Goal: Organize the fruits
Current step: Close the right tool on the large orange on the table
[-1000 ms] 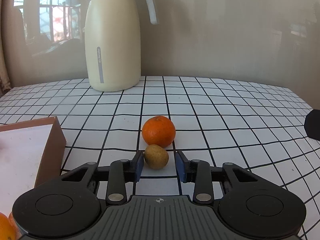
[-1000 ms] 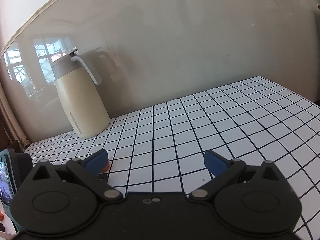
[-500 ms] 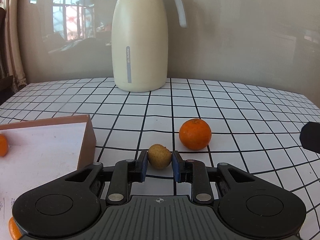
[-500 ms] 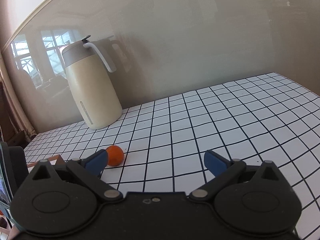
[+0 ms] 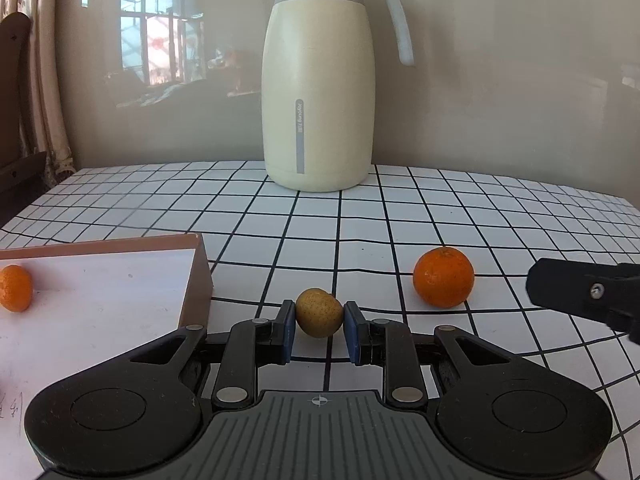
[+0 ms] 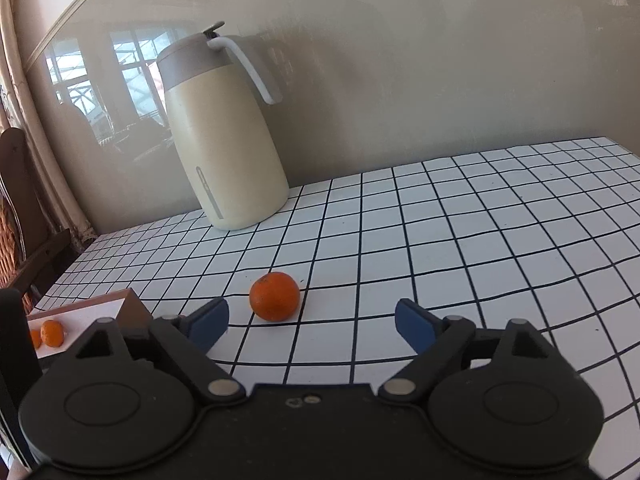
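My left gripper point(image 5: 319, 320) is shut on a small brownish-yellow fruit point(image 5: 319, 311), held just right of the brown box point(image 5: 192, 276). An orange point(image 5: 443, 276) lies on the checked table to the right; it also shows in the right wrist view point(image 6: 274, 296). A small orange point(image 5: 15, 288) lies inside the box; the right wrist view shows two small oranges point(image 6: 52, 333) there. My right gripper point(image 6: 312, 322) is open and empty, just in front of the loose orange. Part of it shows at the right of the left wrist view point(image 5: 588, 292).
A tall cream thermos jug point(image 5: 320, 80) stands at the back of the table by the wall, also in the right wrist view point(image 6: 224, 140). The checked tablecloth point(image 6: 480, 240) stretches to the right. A wooden chair point(image 6: 16, 216) stands off the left edge.
My left gripper closed on the small fruit and swung left toward the box with it. My right gripper moved in toward the loose orange, which has come into its view.
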Available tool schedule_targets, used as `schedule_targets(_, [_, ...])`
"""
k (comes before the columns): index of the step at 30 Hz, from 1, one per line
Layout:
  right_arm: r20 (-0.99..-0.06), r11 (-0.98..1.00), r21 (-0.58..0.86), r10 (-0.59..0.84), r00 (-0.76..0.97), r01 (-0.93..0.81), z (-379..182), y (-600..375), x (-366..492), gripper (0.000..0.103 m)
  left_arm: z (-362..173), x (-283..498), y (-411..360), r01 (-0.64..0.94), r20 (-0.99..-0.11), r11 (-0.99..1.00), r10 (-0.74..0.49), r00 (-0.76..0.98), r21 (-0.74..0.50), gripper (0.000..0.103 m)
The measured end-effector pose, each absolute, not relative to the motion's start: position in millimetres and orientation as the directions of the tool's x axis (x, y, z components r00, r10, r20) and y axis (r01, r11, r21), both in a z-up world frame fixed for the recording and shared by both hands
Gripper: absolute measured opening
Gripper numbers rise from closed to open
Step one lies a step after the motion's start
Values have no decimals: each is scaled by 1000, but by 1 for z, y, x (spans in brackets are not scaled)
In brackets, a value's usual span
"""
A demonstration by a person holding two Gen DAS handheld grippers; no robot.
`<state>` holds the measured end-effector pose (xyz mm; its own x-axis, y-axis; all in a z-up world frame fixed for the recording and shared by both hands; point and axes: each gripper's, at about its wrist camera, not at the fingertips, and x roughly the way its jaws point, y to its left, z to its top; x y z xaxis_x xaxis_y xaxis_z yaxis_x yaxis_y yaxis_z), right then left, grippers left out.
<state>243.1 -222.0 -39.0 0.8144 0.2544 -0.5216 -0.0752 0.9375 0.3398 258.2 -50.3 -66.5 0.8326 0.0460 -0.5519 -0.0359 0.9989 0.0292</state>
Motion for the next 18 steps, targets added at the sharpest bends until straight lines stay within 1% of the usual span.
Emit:
schedule_targets(2, [-532, 933, 351, 272, 802, -83, -42, -218, 250, 76, -66, 258, -48, -41, -547, 999, 53, 836, 33, 26])
schedule_targets(7, [-545, 933, 343, 289, 787, -106, -46, -207, 269, 74, -66, 258, -44, -50, -541, 998, 65, 839, 43, 26])
schedule_targets(15, [-587, 937, 323, 306, 749, -130, -59, -193, 304, 67, -66, 259, -44, -50, -542, 998, 67, 838, 46, 26])
schedule_targets(16, [-592, 936, 326, 312, 743, -134, -62, -192, 307, 63, -66, 259, -44, -49, -542, 998, 66, 838, 46, 26])
schedule_targets(18, [-598, 936, 325, 315, 737, -136, -66, -189, 309, 52, -66, 258, -44, -49, -542, 998, 66, 838, 46, 26])
